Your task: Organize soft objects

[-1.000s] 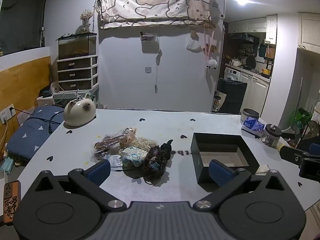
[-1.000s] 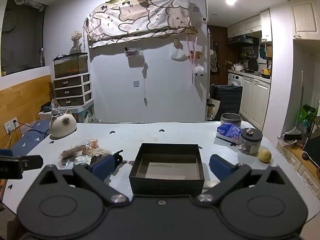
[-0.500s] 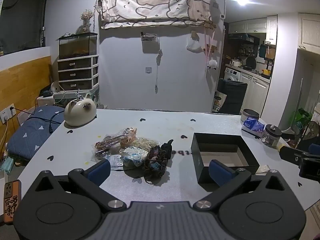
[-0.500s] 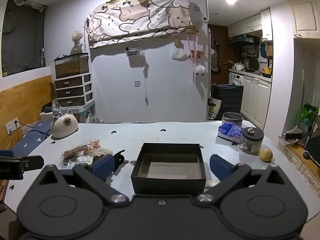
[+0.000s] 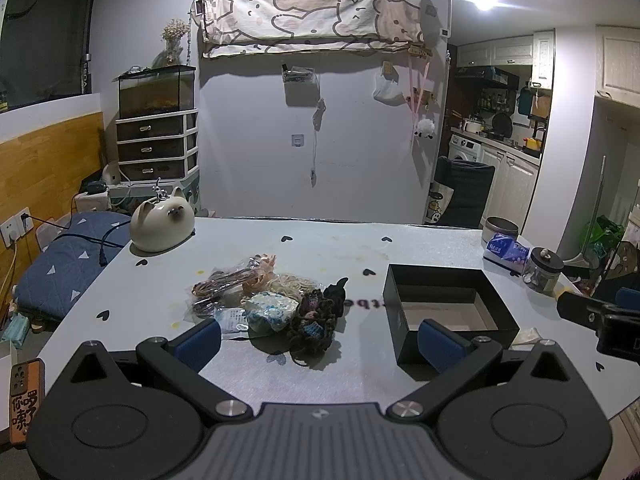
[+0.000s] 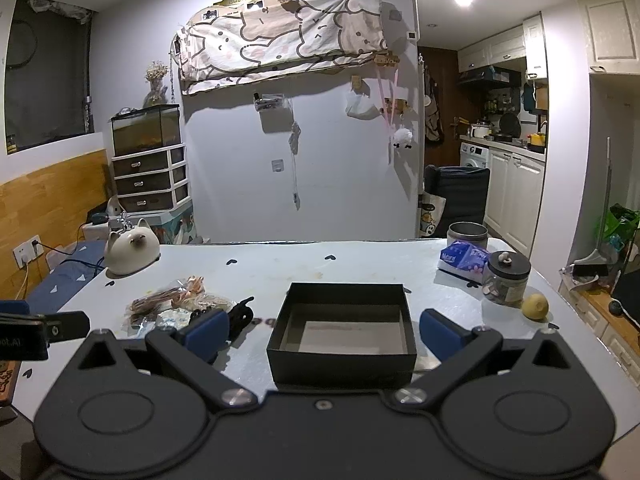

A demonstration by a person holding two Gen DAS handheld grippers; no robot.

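Observation:
A pile of soft items lies on the pale table: a dark crocheted piece, a light blue-white piece, cream yarn and bagged brown and pink strands. The pile also shows in the right wrist view. An open black box stands right of the pile; in the right wrist view the box sits straight ahead. My left gripper is open and empty, just short of the pile. My right gripper is open and empty, its fingers either side of the box's near wall.
A cream cat-shaped container stands at the table's back left. At the right are a tissue pack, a metal tin, a glass jar and a lemon. A phone lies at the left edge.
Both grippers have shifted very slightly; the views are almost the same. Nothing on the table has moved.

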